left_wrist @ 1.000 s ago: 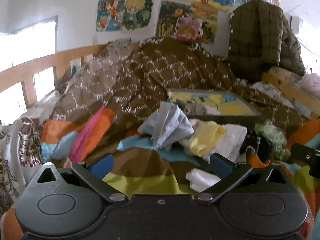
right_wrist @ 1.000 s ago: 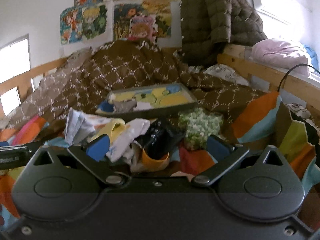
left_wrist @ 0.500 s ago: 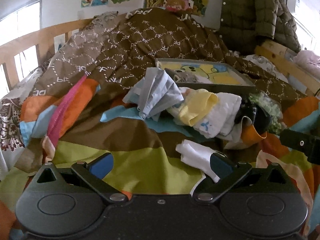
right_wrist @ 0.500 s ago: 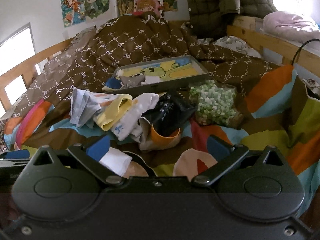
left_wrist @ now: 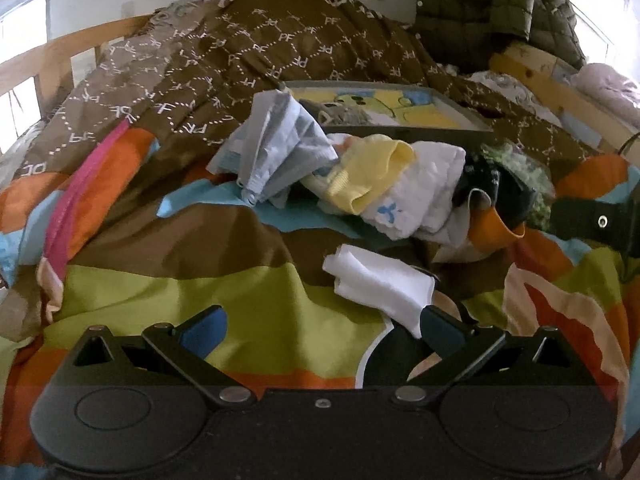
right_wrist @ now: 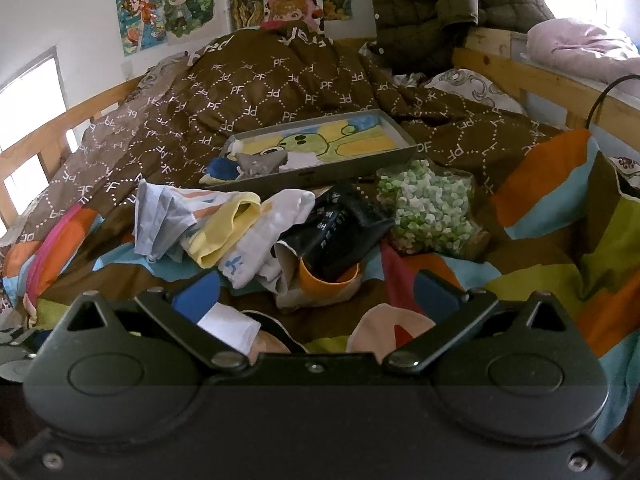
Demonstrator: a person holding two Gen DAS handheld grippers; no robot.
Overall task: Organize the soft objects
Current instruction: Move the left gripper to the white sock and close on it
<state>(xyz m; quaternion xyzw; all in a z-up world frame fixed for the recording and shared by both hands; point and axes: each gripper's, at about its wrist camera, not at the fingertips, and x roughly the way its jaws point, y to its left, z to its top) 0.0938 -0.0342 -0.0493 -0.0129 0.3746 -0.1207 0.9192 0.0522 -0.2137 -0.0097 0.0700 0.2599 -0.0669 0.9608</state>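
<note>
Bed with wooden rails, posters on the wall behind, covered by a multicoloured striped blanket (left_wrist: 168, 292) and, farther back, a brown patterned quilt (right_wrist: 256, 92). Shallow grey tray (right_wrist: 356, 162) resting on the quilt, already holding a few small fabric items at its left end.

Left gripper (left_wrist: 320, 326): jaws spread wide, holding nothing; right fingertip (left_wrist: 438, 326) just beside, possibly touching, the near end of a folded white cloth (left_wrist: 380, 280) lying flat on the blanket. Right gripper (right_wrist: 316, 294): jaws spread wide, empty, hovering short of the main pile.

Pile between grippers and tray: crumpled light-blue garment (left_wrist: 280, 160), yellow sock (left_wrist: 370, 178), white sock with blue print (right_wrist: 266, 236), black-and-orange sock (right_wrist: 332, 240), clear bag of green-and-white pieces (right_wrist: 426, 208).

Handling, judged from appearance:
- All cloth items light, limp, non-fragile; no stiffness to push against.
- Likely to drape and drag neighbours when lifted.
- Best taken at a thick fold or cuff, pinching down into the blanket.
- White cloth: grip across the folded middle to keep layers together.
- Bag possibly slippery; grip at gathered film.
</note>
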